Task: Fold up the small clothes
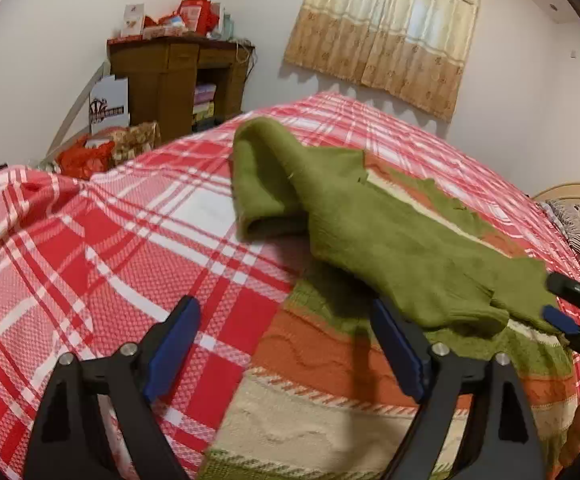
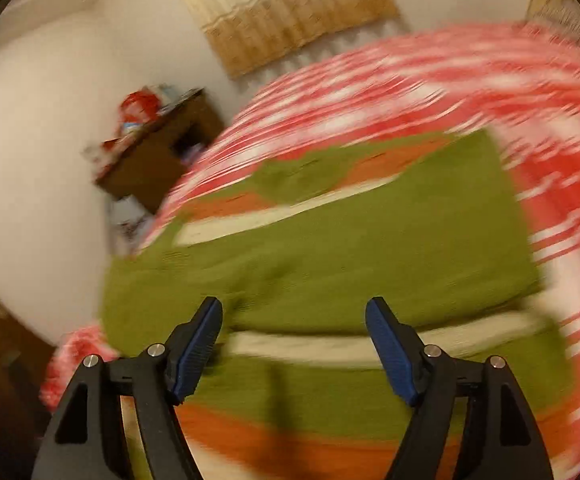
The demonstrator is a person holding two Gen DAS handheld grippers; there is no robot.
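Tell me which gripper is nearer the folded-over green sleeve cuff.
Left. The left gripper hangs open just beside the cuff; the right gripper, also open, sits past its far end.

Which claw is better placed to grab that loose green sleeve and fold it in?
Probably left: the left claw is open with the green sleeve lying ahead. The right claw, also open, hangs over the sweater body.
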